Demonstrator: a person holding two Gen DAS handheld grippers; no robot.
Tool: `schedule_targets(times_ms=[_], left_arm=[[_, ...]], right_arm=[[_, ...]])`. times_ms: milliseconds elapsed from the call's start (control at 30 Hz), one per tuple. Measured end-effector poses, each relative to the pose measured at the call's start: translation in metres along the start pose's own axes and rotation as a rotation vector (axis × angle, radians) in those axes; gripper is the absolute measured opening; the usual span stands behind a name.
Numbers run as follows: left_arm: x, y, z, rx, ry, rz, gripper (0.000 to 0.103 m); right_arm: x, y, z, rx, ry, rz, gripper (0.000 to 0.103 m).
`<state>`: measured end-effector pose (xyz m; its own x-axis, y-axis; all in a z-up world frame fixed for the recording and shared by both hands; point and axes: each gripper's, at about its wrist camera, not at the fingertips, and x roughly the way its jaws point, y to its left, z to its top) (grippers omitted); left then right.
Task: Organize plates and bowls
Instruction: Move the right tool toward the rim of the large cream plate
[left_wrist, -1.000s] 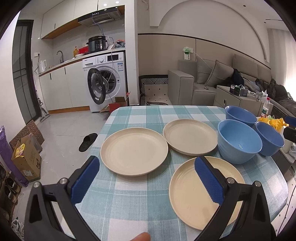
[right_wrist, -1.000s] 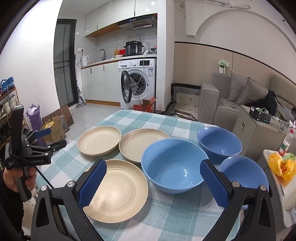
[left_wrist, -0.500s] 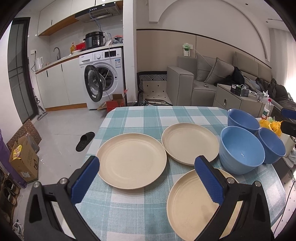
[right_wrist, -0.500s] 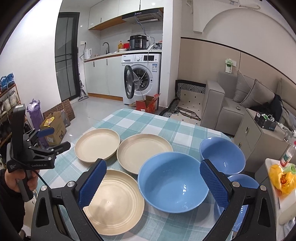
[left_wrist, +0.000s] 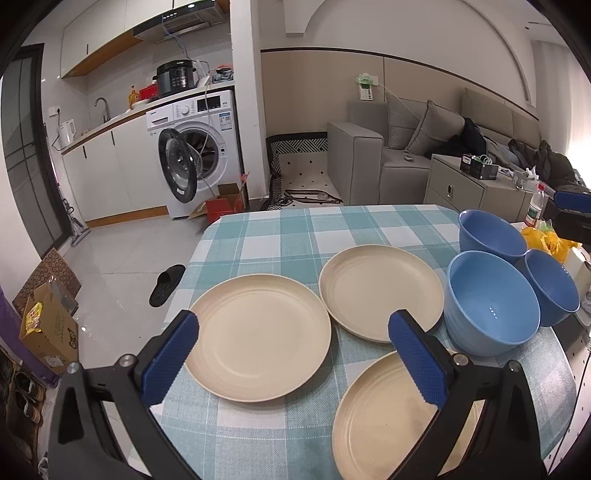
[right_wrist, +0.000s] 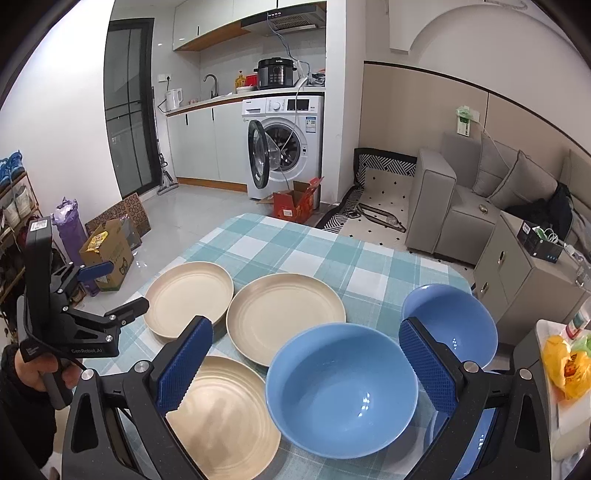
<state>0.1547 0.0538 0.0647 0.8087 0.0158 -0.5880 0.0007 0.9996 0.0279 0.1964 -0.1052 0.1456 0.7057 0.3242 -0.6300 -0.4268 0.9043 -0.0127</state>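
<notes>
Left wrist: three cream ridged plates (left_wrist: 258, 336) (glossy blue bowls (left_wrist: 487, 299) beside).

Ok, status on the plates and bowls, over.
Both claws open and empty: left claw over the plates, right claw over the big blue bowl. Three cream plates and three bowls unstacked. Nothing in the way.

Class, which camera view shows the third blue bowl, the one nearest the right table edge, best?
The left wrist view: the third blue bowl shows nearly whole there. In the right wrist view the right gripper hides most of it.
</notes>
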Motion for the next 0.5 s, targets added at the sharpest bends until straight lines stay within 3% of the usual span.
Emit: schedule_targets(times_ms=[500], left_arm=[[0.032, -0.009, 0.023, 0.035, 0.046, -0.041, 0.103]], right_arm=[[0.049, -0.028, 0.034, 0.073, 0.097, 0.026, 0.103]])
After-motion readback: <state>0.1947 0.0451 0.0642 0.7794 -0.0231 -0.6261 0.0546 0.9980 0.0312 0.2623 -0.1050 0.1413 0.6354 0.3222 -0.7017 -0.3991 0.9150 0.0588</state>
